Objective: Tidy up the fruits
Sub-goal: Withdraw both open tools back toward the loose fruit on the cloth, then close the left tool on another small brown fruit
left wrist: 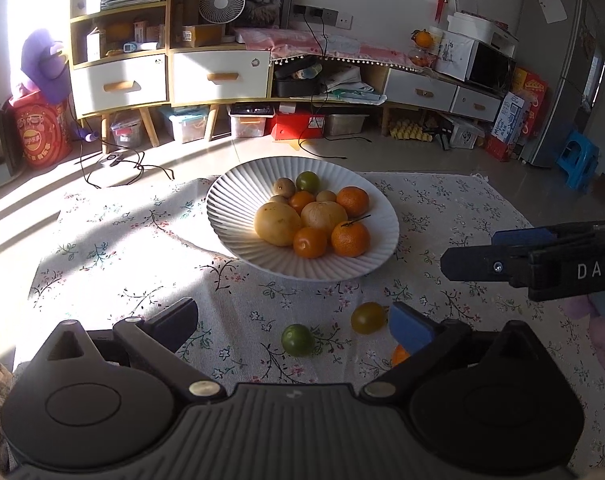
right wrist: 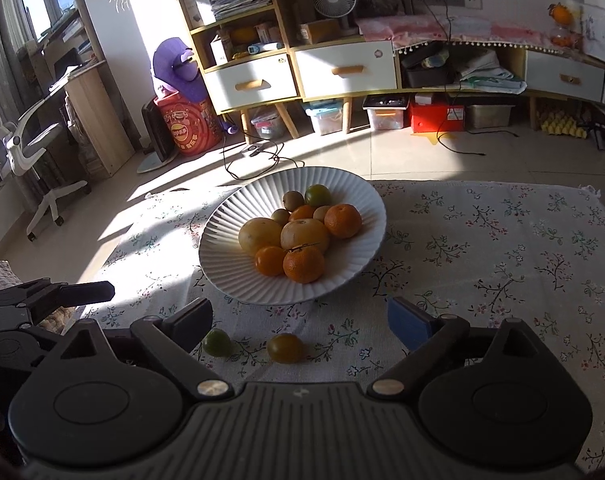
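Note:
A white ribbed plate (left wrist: pixel 230 216) stands on the flowered cloth. It holds several fruits: oranges, two big yellow ones, small brown kiwis and a green citrus. Near me, loose on the cloth, lie a green citrus (left wrist: pixel 297 340), a yellow-green one (left wrist: pixel 368 317) and an orange (left wrist: pixel 399 355) half hidden behind a pad. My left gripper (left wrist: pixel 292 314) is open above the loose fruit and holds nothing. My right gripper (right wrist: pixel 298 316) is open too, over the yellow-green fruit (right wrist: pixel 285 347) and the green citrus (right wrist: pixel 216 342), short of the plate (right wrist: pixel 222 240). It also shows at the right edge of the left wrist view.
The flowered cloth (right wrist: pixel 502 248) reaches well to the right of the plate. Beyond it is tiled floor with cables (left wrist: pixel 134 164), then a shelf unit with white drawers (left wrist: pixel 218 76) and storage boxes. An office chair (right wrist: pixel 34 148) stands far left.

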`<action>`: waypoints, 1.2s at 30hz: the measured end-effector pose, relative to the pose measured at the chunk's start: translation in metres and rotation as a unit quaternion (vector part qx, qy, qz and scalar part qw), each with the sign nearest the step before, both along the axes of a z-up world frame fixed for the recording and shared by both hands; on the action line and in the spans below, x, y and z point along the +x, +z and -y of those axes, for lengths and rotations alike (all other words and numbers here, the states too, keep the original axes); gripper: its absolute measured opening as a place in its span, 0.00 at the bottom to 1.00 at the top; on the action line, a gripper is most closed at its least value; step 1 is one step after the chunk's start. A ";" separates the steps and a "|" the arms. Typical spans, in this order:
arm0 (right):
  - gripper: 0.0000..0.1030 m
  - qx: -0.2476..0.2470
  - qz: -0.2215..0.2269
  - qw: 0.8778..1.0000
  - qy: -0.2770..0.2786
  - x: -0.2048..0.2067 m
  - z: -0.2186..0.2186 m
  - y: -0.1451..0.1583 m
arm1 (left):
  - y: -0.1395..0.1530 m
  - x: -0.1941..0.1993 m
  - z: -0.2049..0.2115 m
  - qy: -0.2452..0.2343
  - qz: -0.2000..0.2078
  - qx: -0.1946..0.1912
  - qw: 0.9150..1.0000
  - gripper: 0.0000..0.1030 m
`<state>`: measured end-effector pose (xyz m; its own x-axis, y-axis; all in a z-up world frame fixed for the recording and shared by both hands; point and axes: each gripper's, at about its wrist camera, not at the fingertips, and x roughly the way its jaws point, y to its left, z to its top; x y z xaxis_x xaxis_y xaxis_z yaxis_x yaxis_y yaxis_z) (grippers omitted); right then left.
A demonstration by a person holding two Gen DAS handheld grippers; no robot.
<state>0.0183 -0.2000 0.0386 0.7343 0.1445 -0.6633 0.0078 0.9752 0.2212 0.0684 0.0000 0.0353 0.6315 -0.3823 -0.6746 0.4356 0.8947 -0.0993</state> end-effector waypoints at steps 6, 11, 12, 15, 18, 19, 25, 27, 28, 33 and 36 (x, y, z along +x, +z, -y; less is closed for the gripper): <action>0.93 -0.020 0.002 1.000 0.008 -0.015 -0.009 -0.008 | -0.005 -0.017 -0.008 0.005 -0.005 0.002 1.000 0.92; 0.93 -0.040 0.001 0.999 0.016 -0.024 -0.014 -0.017 | -0.011 -0.027 -0.015 0.008 -0.008 -0.002 1.000 0.92; 0.93 -0.043 0.002 0.999 0.018 -0.025 -0.014 -0.018 | -0.012 -0.030 -0.016 0.007 -0.008 -0.001 1.000 0.92; 0.94 -0.049 0.003 0.999 0.022 -0.031 -0.016 -0.023 | -0.018 -0.036 -0.020 0.004 -0.018 -0.005 1.000 0.92; 0.94 -0.049 0.001 0.999 0.014 -0.037 -0.016 -0.027 | -0.024 -0.044 -0.020 -0.010 -0.024 -0.002 1.000 0.92; 0.94 -0.050 0.001 0.999 0.012 -0.039 -0.016 -0.029 | -0.026 -0.047 -0.020 -0.015 -0.023 0.001 1.000 0.92; 0.95 -0.074 0.006 0.997 0.018 -0.049 -0.019 -0.036 | -0.038 -0.064 -0.021 -0.039 -0.019 0.027 0.999 0.92; 0.96 -0.079 0.006 0.997 0.017 -0.052 -0.019 -0.039 | -0.043 -0.068 -0.021 -0.046 -0.015 0.032 0.998 0.92; 0.96 -0.081 0.006 0.997 0.017 -0.054 -0.019 -0.041 | -0.046 -0.070 -0.020 -0.048 -0.014 0.034 0.998 0.92; 0.97 -0.094 -0.001 0.995 0.019 -0.055 -0.019 -0.050 | -0.059 -0.076 -0.010 -0.065 -0.016 0.036 0.997 0.92; 0.97 -0.106 -0.001 0.994 0.019 -0.055 -0.019 -0.051 | -0.065 -0.078 0.001 -0.074 -0.004 0.035 0.997 0.92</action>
